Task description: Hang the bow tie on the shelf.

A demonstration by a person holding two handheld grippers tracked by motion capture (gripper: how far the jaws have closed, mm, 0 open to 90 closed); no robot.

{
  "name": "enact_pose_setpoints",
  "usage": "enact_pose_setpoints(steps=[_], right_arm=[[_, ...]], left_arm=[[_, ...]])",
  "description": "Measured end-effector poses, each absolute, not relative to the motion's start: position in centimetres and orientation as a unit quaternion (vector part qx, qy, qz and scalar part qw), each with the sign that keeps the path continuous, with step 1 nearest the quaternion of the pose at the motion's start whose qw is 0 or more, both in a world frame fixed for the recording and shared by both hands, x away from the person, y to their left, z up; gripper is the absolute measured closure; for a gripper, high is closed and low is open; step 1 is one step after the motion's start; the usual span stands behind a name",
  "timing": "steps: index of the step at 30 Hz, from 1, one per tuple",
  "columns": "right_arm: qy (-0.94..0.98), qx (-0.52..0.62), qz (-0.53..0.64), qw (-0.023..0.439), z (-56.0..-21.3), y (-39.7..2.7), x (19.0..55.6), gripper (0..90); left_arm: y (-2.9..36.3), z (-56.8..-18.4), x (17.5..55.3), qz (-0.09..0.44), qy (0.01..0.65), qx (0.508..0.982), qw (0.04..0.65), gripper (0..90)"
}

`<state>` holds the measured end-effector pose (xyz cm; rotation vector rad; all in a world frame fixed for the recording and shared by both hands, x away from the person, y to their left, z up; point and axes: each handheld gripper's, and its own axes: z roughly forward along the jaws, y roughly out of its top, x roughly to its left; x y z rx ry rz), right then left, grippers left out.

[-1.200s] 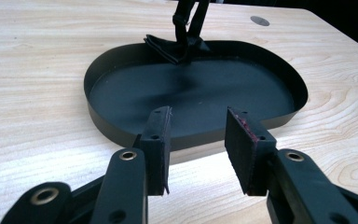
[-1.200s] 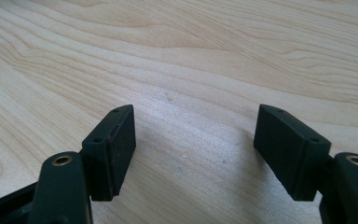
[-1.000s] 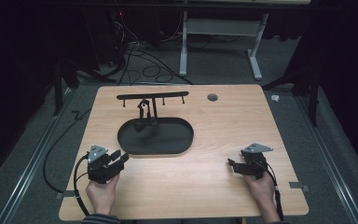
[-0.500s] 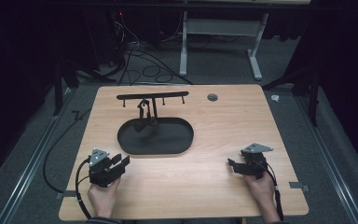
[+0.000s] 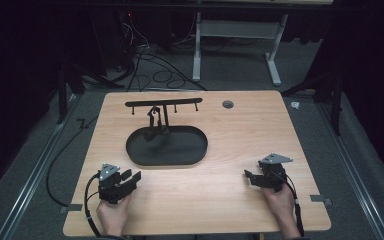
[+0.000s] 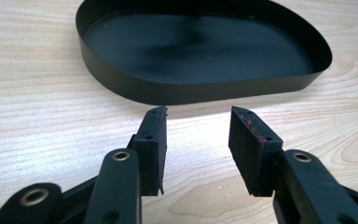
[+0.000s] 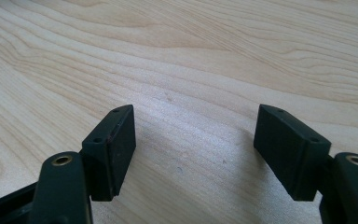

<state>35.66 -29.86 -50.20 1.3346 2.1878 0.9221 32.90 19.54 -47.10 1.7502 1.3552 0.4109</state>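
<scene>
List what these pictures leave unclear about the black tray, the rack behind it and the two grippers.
- Small item hanging on the rack: high view, too small and dark to identify.
- Tray: left gripper view, far rim cut off by the top edge.
- Right gripper: high view, jaws too small to judge.

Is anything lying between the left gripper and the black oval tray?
No. In the left gripper view, bare light wood table lies between the open left gripper and the black oval metal tray; nothing sits between its jaws.
</scene>
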Motion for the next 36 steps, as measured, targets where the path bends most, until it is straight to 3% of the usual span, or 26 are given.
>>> enact_pose_setpoints(steps=[36], right_arm=[[0.786,0.480,0.331,0.208,-50.2,-29.9,35.7,31.0]], left_arm=[[17.8,-50.1,33.4,0.161,0.551,0.718,0.393,54.4]])
